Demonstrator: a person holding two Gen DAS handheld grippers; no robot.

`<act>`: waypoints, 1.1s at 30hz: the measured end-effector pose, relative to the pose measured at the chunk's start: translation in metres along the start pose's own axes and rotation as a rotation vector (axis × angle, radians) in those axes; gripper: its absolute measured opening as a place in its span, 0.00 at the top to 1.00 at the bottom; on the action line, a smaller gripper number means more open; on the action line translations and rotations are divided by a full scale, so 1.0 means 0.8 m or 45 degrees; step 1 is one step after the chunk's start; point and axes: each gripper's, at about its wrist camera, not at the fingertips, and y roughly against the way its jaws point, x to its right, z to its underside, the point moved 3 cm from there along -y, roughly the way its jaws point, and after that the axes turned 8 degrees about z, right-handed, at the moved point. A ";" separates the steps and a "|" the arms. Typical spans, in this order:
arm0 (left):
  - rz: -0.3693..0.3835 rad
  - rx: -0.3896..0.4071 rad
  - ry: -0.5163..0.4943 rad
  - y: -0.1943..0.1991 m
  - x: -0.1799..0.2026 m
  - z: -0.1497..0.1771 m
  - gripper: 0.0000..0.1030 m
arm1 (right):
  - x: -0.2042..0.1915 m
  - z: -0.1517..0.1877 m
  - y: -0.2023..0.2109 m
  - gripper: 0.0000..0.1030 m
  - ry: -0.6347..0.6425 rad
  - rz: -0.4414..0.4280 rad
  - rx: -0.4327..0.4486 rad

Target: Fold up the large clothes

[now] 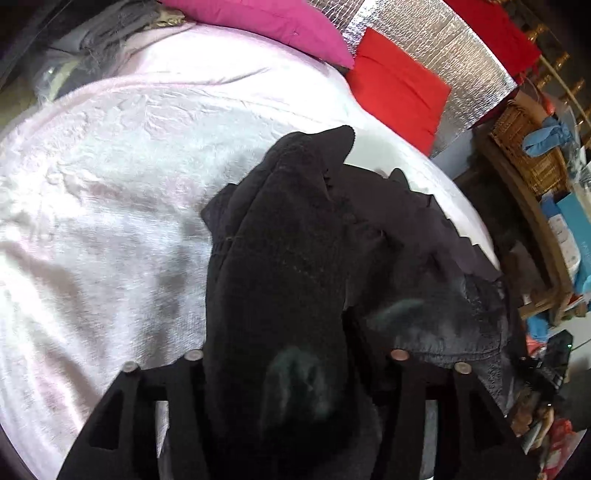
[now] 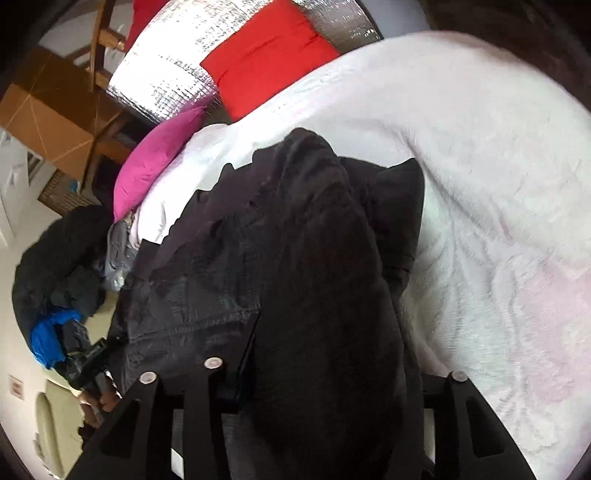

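The black garment is matt knitted cloth, faintly fuzzy, with a stitched denim-like panel beside it. The bed's cover is pale pink plush, soft and slightly sheened. The red cushion and magenta cushion are smooth woven cloth. Behind them stands a crinkled silver foil panel (glossy, quilted). The basket is rough wicker; the box is matt cardboard.

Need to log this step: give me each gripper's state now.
Left gripper: shut on the black garment.
Right gripper: shut on the same black garment, over the pink blanket.
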 end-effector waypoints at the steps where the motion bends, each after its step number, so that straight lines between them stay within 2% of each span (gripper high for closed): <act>1: -0.012 0.001 0.003 0.003 0.001 0.001 0.40 | 0.000 0.000 0.001 0.41 -0.004 0.004 -0.008; 3: -0.036 0.031 0.006 0.019 -0.001 0.005 0.40 | 0.003 0.001 0.007 0.40 -0.004 0.026 -0.007; 5: -0.058 0.103 0.007 0.043 -0.004 0.007 0.39 | 0.009 0.001 0.016 0.39 -0.016 0.044 0.013; 8: -0.055 0.179 0.015 0.068 -0.007 0.013 0.30 | 0.022 0.007 0.036 0.33 -0.047 0.048 0.062; 10: -0.060 0.159 0.015 0.069 -0.010 0.020 0.30 | 0.021 0.013 0.047 0.28 -0.039 0.054 0.085; 12: -0.098 0.103 0.034 0.058 -0.019 0.025 0.30 | 0.023 0.021 0.051 0.27 -0.039 0.051 0.088; 14: -0.105 0.053 0.052 0.045 -0.027 0.032 0.40 | 0.025 0.027 0.045 0.27 -0.045 0.067 0.072; 16: -0.045 0.054 0.069 0.044 -0.027 0.031 0.55 | 0.024 0.029 0.035 0.41 -0.031 0.116 0.053; 18: -0.051 0.083 0.017 0.051 -0.019 0.030 0.62 | 0.014 0.030 0.039 0.45 0.015 0.151 0.091; 20: -0.069 0.109 -0.020 0.053 -0.011 0.030 0.65 | -0.001 0.030 0.054 0.47 0.080 0.156 0.174; 21: -0.083 0.105 -0.027 0.051 -0.010 0.032 0.65 | -0.004 0.029 0.060 0.47 0.089 0.142 0.200; 22: -0.096 0.086 -0.011 0.046 -0.014 0.032 0.59 | -0.003 0.028 0.059 0.47 0.084 0.147 0.196; 24: -0.112 0.060 0.032 0.033 -0.018 0.030 0.47 | 0.013 0.031 0.037 0.47 0.037 0.212 0.107; 25: -0.127 0.054 0.039 0.028 -0.019 0.029 0.39 | 0.018 0.032 0.030 0.47 0.014 0.210 0.075; 27: -0.164 0.057 0.044 0.026 -0.019 0.028 0.31 | 0.024 0.031 0.027 0.42 -0.023 0.192 0.059; 30: -0.162 0.081 0.072 0.035 -0.017 0.030 0.31 | 0.022 0.032 0.044 0.38 -0.017 0.196 0.089; 33: -0.206 0.191 0.063 0.063 -0.013 0.035 0.31 | 0.023 0.034 0.068 0.36 -0.029 0.233 0.143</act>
